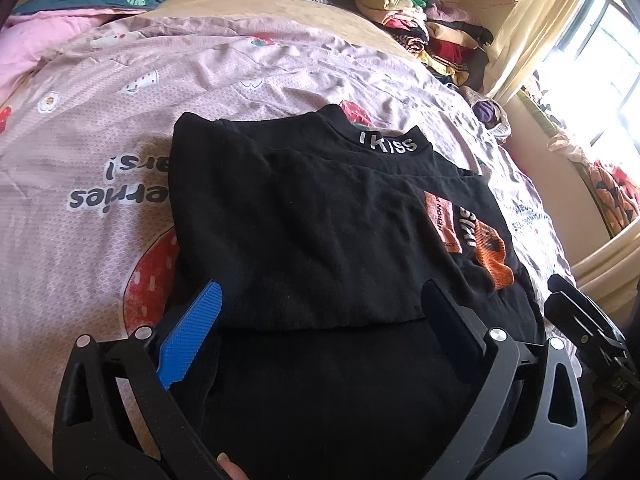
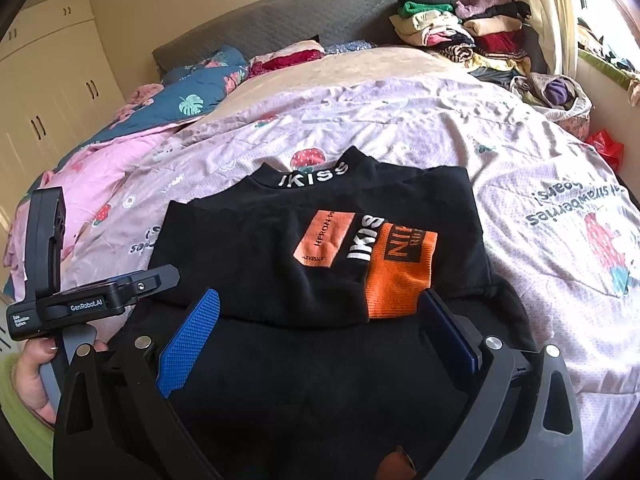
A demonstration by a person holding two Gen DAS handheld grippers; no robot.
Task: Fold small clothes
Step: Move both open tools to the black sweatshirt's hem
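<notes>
Now the left tongs [image 1: 320, 320] tilt down over the near left part of the black shirt [image 1: 312, 216], spread wide and gripping nothing. A hand [image 2: 36, 376] holds their grip. Right of them, the right tongs [image 2: 320, 328] hang likewise, wide and empty. Folded, the shirt lies on the bed [image 2: 460, 128].

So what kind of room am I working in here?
A bedroom, almost certainly: the black top lies on a bed with a strawberry-print cover, a grey padded headboard behind it and wardrobe doors on the left.
</notes>
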